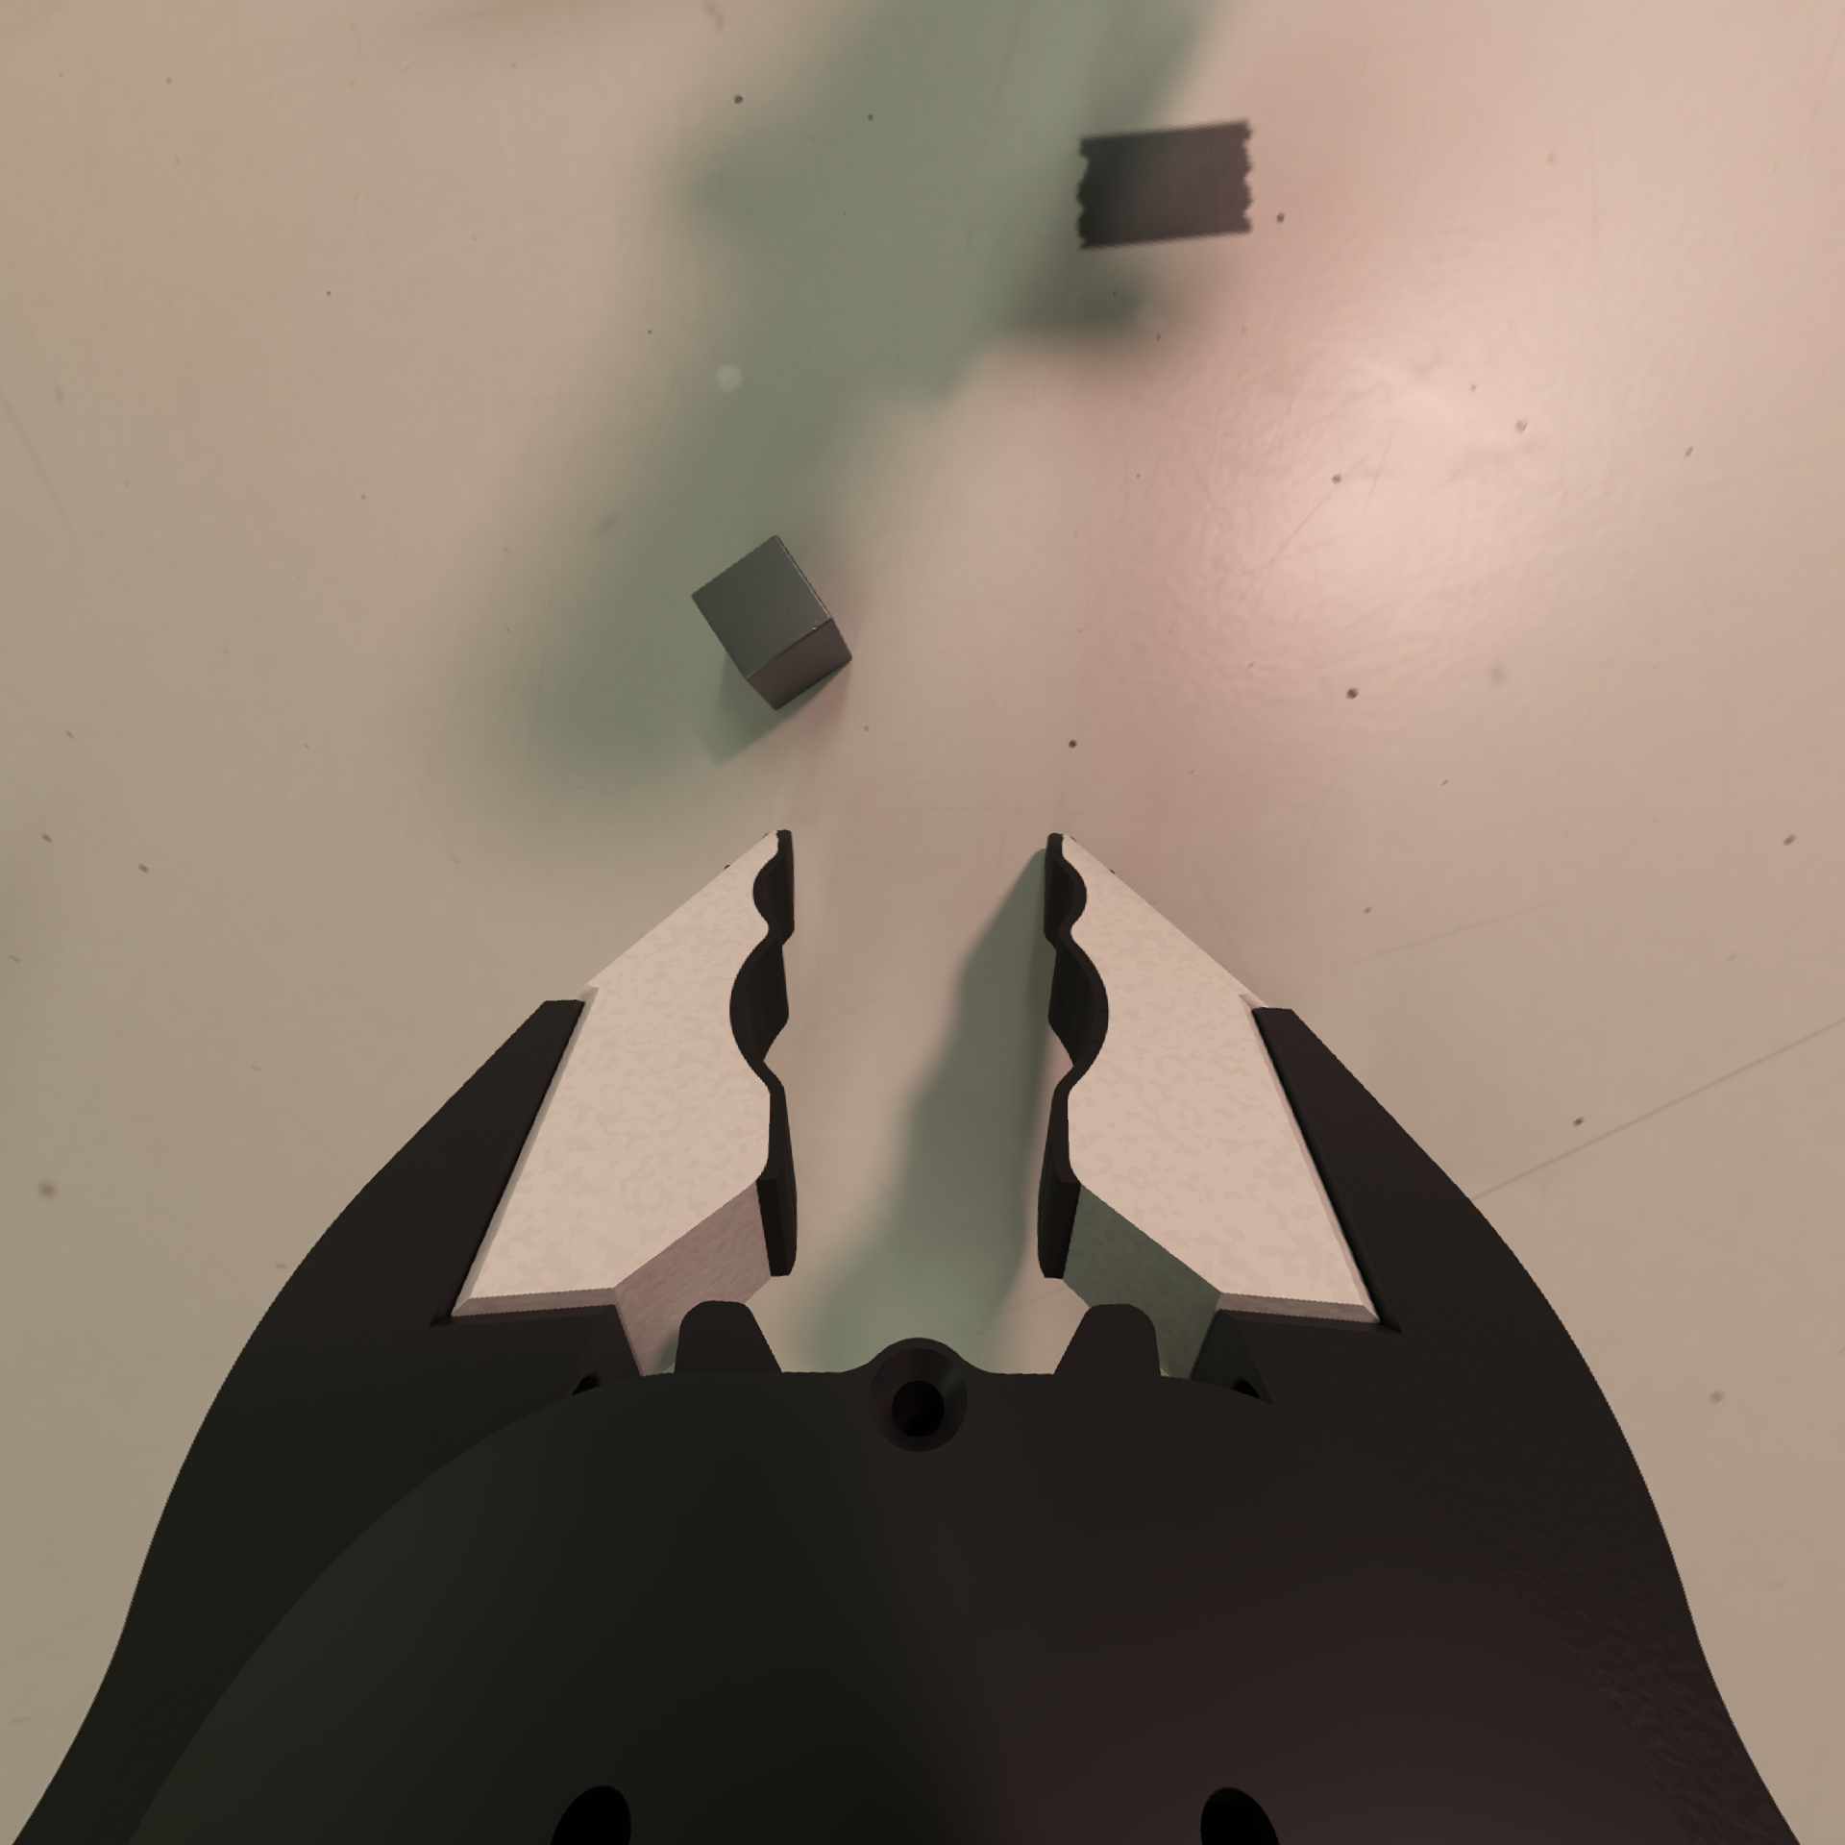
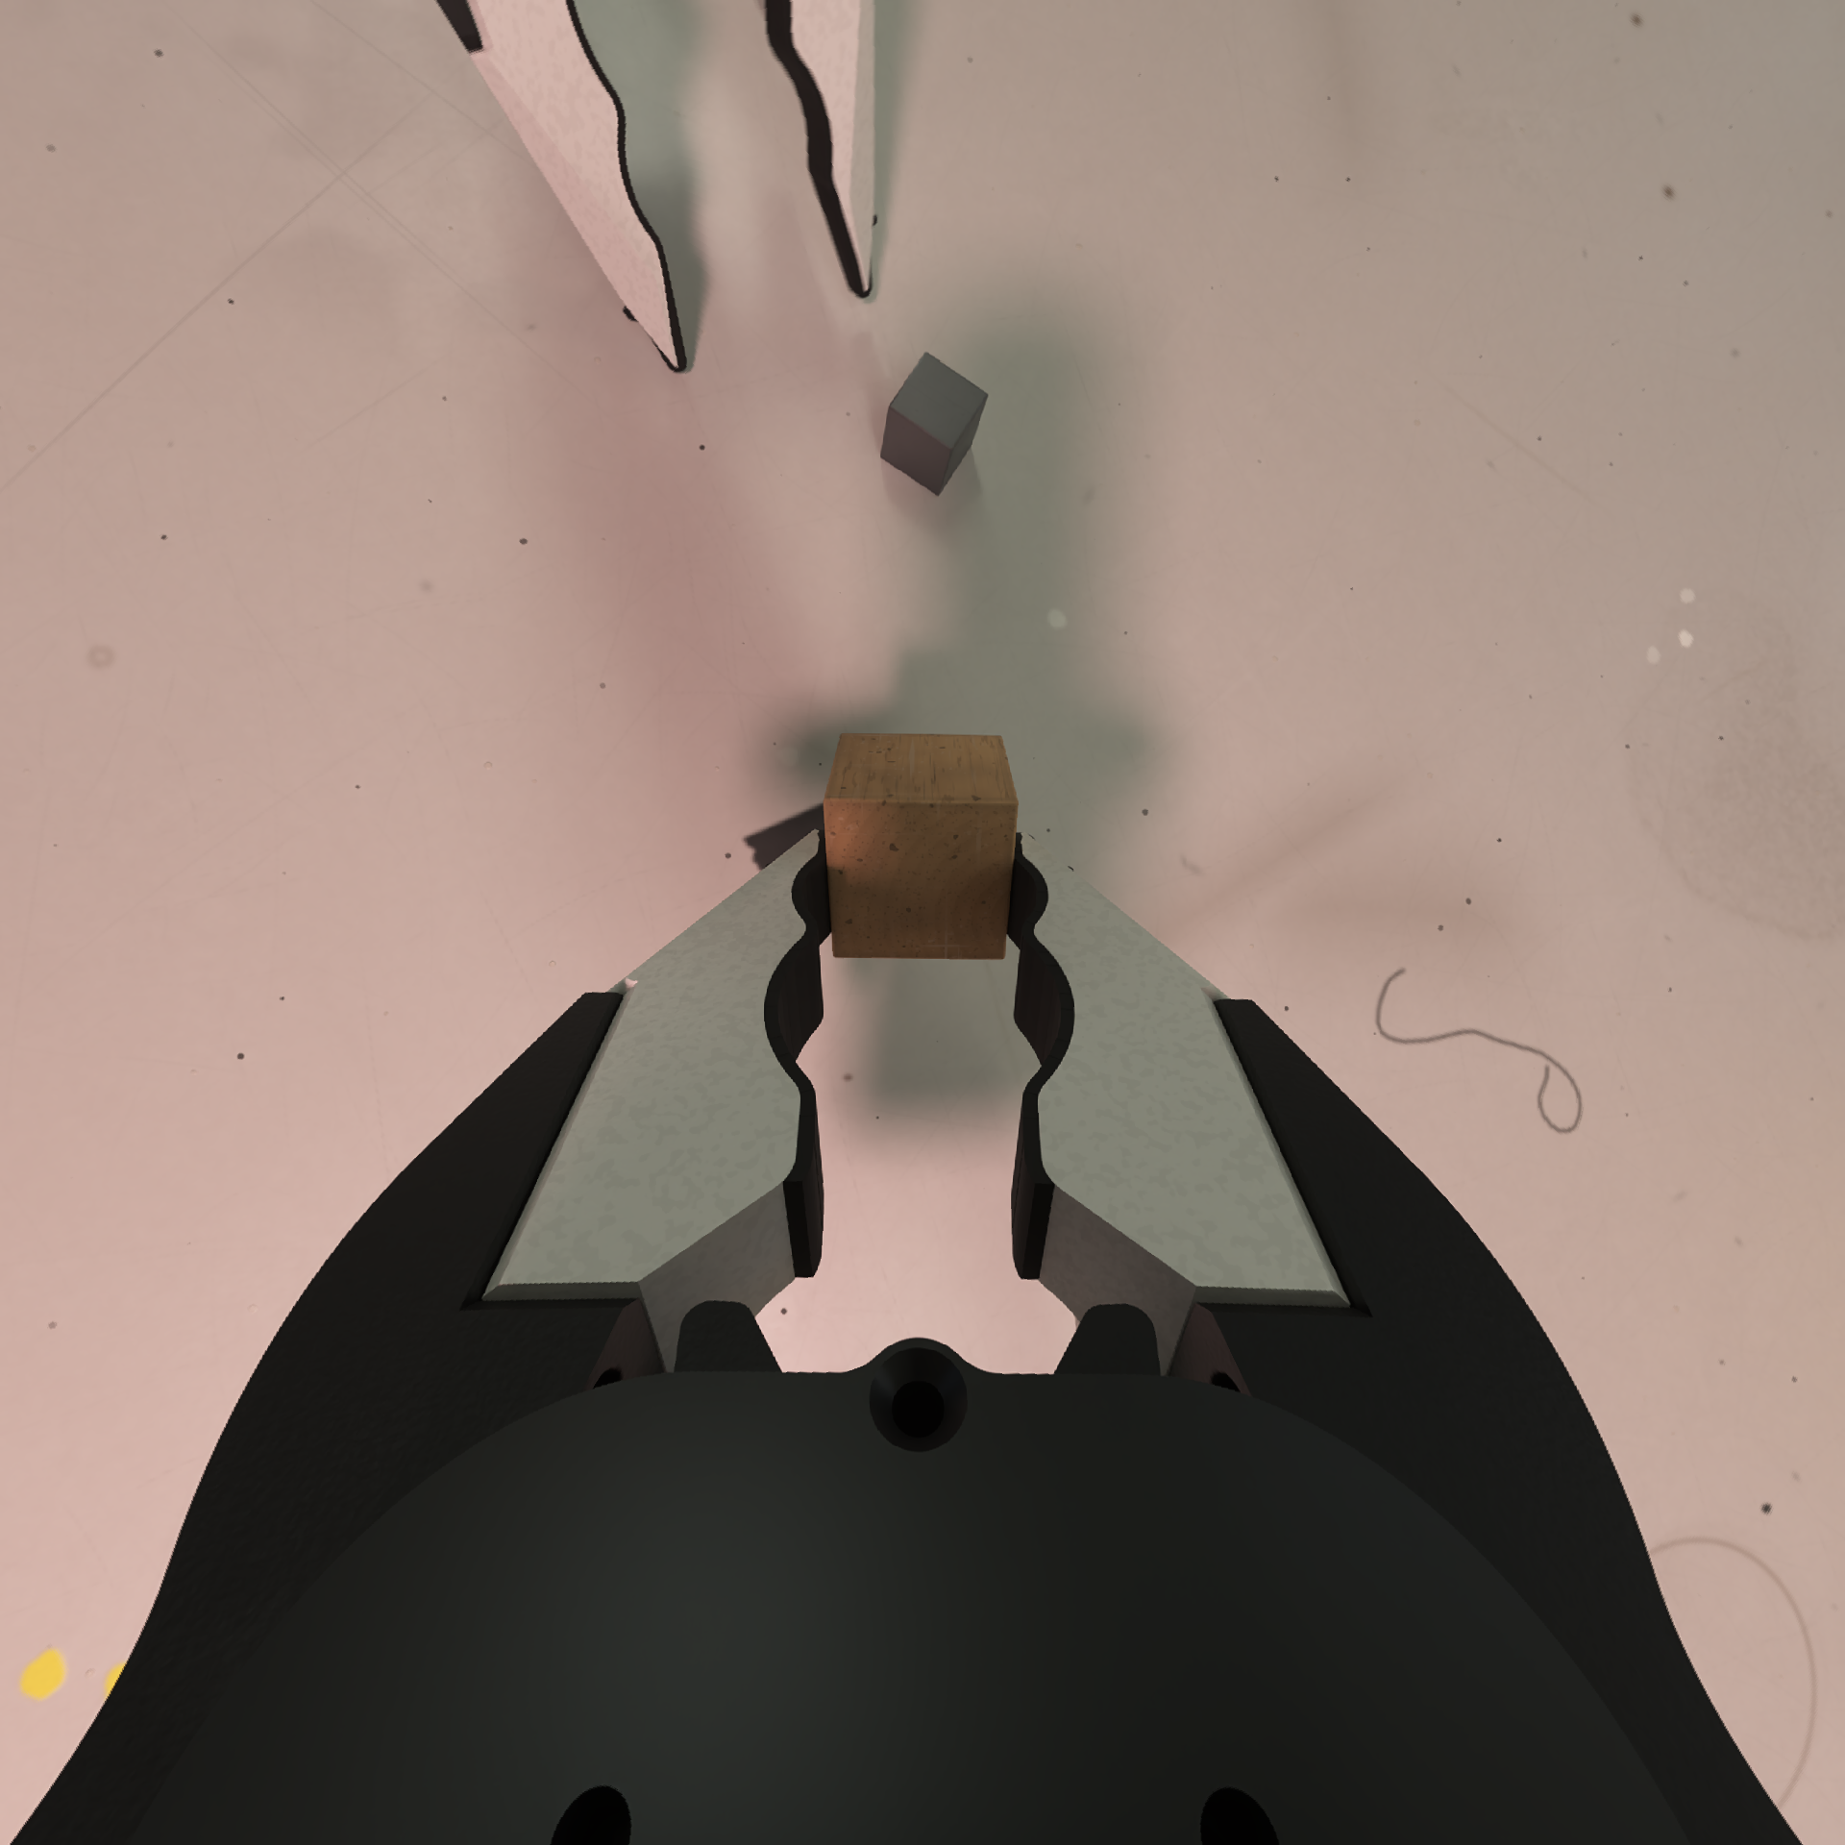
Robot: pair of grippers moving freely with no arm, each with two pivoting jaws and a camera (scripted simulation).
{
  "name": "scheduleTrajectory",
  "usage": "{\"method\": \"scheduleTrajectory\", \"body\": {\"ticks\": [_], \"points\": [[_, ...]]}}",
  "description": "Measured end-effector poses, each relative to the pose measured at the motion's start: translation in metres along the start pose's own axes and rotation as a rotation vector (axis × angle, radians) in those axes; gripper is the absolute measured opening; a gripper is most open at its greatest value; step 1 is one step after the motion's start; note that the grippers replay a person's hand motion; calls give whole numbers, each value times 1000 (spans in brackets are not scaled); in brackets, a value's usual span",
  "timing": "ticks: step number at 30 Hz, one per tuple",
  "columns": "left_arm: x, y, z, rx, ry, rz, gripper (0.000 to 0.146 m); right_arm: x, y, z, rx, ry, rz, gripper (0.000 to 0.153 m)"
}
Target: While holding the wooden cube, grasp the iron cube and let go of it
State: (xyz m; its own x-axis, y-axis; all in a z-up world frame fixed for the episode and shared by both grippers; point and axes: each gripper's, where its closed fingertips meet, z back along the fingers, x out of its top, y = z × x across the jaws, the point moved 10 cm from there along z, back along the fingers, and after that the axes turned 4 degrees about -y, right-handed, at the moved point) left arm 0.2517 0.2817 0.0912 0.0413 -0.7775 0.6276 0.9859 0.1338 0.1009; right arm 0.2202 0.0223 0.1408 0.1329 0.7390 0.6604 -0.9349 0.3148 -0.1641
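The iron cube (image 1: 769, 619), small and dark grey, rests on the pale table just ahead and left of my left gripper (image 1: 921, 849), which is open and empty, clear of the cube. In the right wrist view my right gripper (image 2: 919, 841) is shut on the wooden cube (image 2: 919, 869), a brown block pinched between the fingertips above its shadow on the table. The iron cube (image 2: 933, 419) lies farther ahead of it. The left gripper (image 2: 770, 327) comes down from the top of that view, fingers apart, just left of the iron cube.
The pale speckled table (image 1: 1398, 599) has scuffs and dots. A dark blurred rectangular shape (image 1: 1165, 185) shows far ahead in the left wrist view; I cannot tell what it is. Thin pencil-like scribbles (image 2: 1478, 1048) and yellow specks (image 2: 42, 1674) mark the table on the right wrist side.
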Motion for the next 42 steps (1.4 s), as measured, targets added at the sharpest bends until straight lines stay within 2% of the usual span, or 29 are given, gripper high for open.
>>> {"method": "scheduleTrajectory", "body": {"ticks": [3,6,11,13,15,18,21,23,25,28,32,34,36,38,42], "points": [[6,11,0,17,64,-73,60,0,0,1,-7,2,1,34],[14,23,-2,46,105,-64,66,2,1,2,-13,-1,7,34],[17,21,7,79,-49,-18,66,1,1,6,-22,1,16,34],[14,17,15,155,-127,60,66,0,0,7,-23,-5,10,34],[10,13,20,254,-179,213,66,-2,0,6,-23,-9,7,34],[7,2,18,336,-194,397,66,-3,0,4,-17,-11,8,34],[9,-15,8,273,-181,498,66,-2,1,4,-15,-15,18,34],[13,-31,0,158,-220,550,67,-2,1,5,-19,-22,23,34],[17,-44,-3,31,-252,538,72,-2,1,8,-24,-30,24,34],[22,-40,15,-41,-252,321,76,-4,2,12,-33,-40,27,34],[33,0,49,-118,-189,-208,78,-3,3,15,-37,-66,39,34],[41,23,42,-152,-95,-483,80,-1,4,16,-38,-75,44,34],[50,42,21,-206,13,-675,79,1,5,17,-43,-67,51,34],[57,56,-1,-267,81,-788,75,2,5,19,-52,-60,58,34],[62,66,-28,-493,13,-864,58,1,4,23,-63,-63,48,34]]}}
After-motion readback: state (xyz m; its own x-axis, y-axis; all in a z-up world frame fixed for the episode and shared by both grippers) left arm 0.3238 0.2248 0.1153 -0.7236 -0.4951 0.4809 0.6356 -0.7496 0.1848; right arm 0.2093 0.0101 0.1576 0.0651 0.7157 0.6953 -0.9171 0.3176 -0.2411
